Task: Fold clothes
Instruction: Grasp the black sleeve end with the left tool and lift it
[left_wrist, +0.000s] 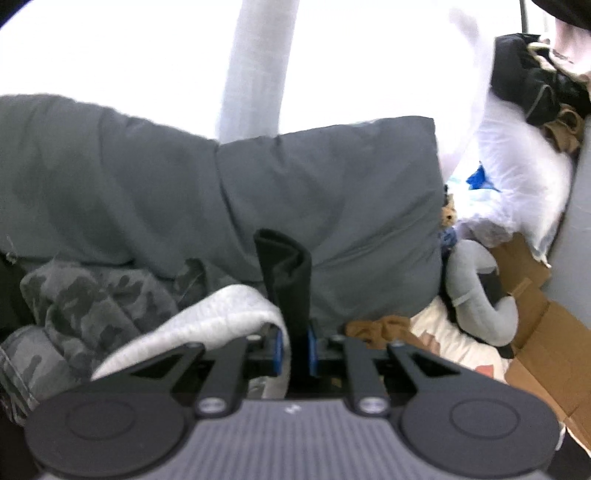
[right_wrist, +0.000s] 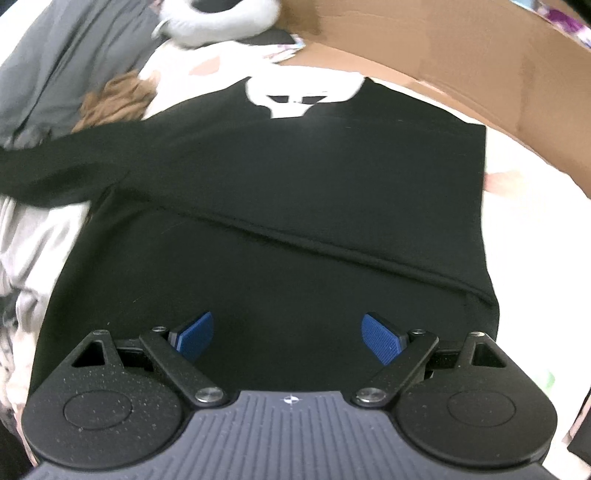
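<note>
Bed holds black shirt (right_wrist: 280, 192); left claw (left_wrist: 295, 347) clamped on its fabric, right claw (right_wrist: 290, 338) spread above it.

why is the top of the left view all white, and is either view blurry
Left wrist view: the background above the grey pillow is blown out by overexposure; the left claw, shut on black fabric, is fairly sharp. Right wrist view: motion blur smears the edges, the black shirt loses detail, and the cardboard bows from fisheye distortion.
</note>
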